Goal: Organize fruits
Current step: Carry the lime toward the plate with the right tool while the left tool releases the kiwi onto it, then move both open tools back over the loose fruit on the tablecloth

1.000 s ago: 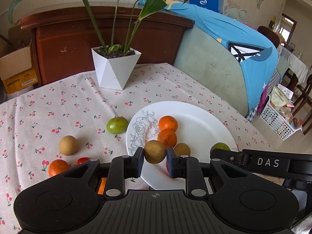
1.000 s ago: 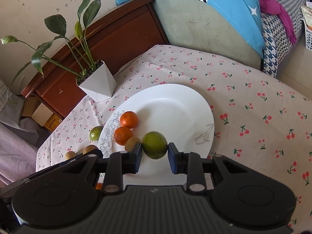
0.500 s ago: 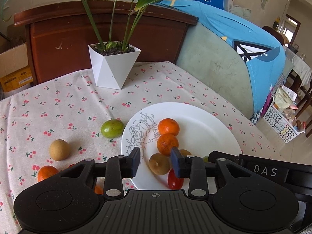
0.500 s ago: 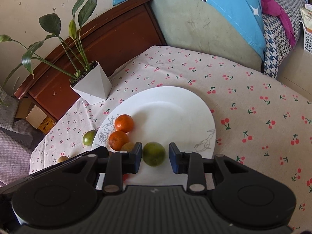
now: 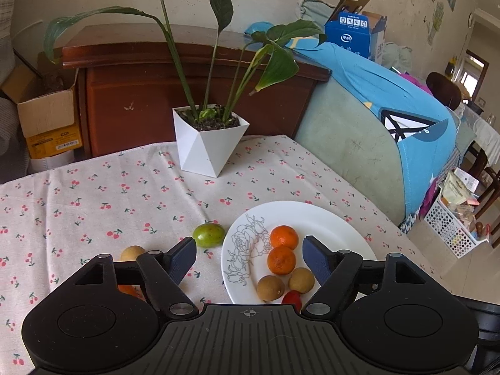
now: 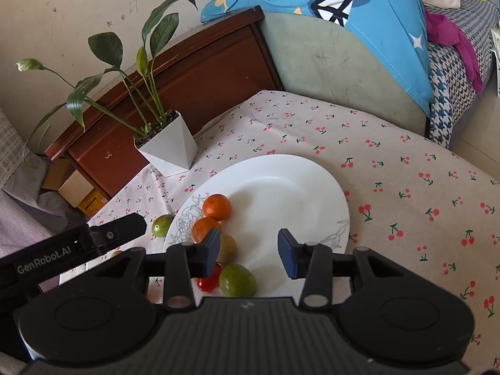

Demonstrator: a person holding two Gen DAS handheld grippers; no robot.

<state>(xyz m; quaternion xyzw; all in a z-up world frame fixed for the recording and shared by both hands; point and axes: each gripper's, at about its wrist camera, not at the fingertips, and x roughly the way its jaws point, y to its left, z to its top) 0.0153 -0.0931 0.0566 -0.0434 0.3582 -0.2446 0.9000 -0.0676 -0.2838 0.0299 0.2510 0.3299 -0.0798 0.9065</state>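
A white plate (image 5: 315, 215) (image 6: 290, 187) holds two oranges (image 5: 283, 237), two brown round fruits (image 5: 270, 288), a red cherry tomato (image 5: 292, 298) and a green fruit (image 6: 237, 280). My left gripper (image 5: 250, 261) is open and empty above the plate's left edge. My right gripper (image 6: 248, 251) is open and empty above the plate, with the green fruit just below it. On the cloth left of the plate lie a green fruit (image 5: 208, 234), a brown fruit (image 5: 132, 253) and an orange (image 5: 128, 290) partly hidden by my left gripper.
A white pot with a leafy plant (image 5: 210, 139) stands at the table's far side. A wooden cabinet (image 5: 187, 93) and a sofa with a blue cloth (image 5: 375, 118) lie beyond the table. A white basket (image 5: 453, 231) is on the floor at right.
Both grippers have opened and drawn back. The left released a brown fruit onto the plate, the right released the green fruit onto the plate.
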